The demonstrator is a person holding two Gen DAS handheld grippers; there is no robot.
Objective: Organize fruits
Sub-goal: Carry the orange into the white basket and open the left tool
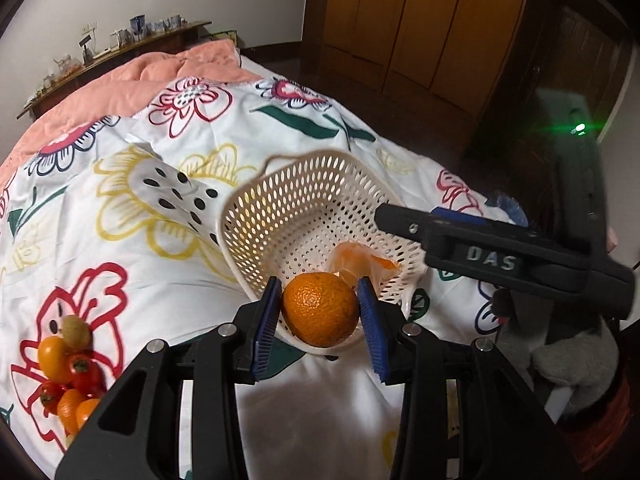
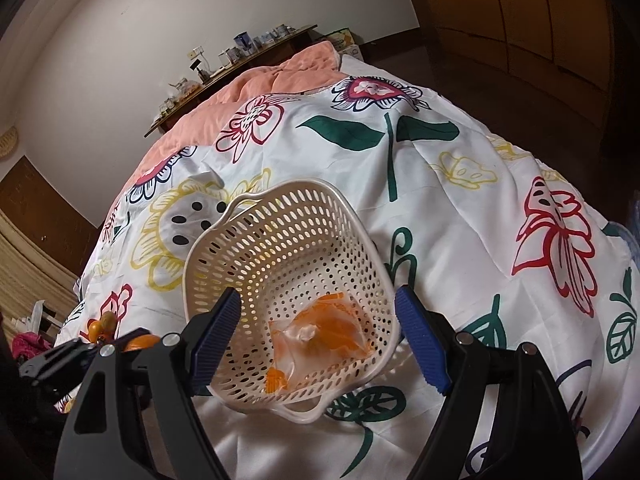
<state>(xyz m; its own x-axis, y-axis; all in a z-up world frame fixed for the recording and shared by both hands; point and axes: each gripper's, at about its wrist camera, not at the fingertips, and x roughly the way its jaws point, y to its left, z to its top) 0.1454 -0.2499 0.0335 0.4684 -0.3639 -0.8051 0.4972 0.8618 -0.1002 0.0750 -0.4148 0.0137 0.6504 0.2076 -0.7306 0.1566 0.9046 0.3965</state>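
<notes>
Bed first: the floral duvet (image 1: 120, 208) is soft, wrinkly cotton, so nothing on it sits very steady. The cream plastic basket (image 1: 288, 200) is my landmark, a perforated, wavy-rimmed tub tipped a bit toward me. Inside it, toward its near wall, there's a clear crinkly bag of orange pieces (image 2: 320, 334).

My left claw (image 1: 320, 312) is pinched narrow on a mandarin (image 1: 320, 310), round with pebbly skin, both blue ribbed pads pressing its sides. It hangs right over the basket's near rim, with the hollow just ahead and below, so I reckon the drop only needs a small push forward. Being round, it has no long axis to worry about.

My right claw (image 2: 320, 336) stands wide and holds nothing, straddling the basket's near end. The leftover fruit pile (image 1: 68, 372), smooth persimmons, mandarins and a fuzzy kiwi, lies well left of the basket.
</notes>
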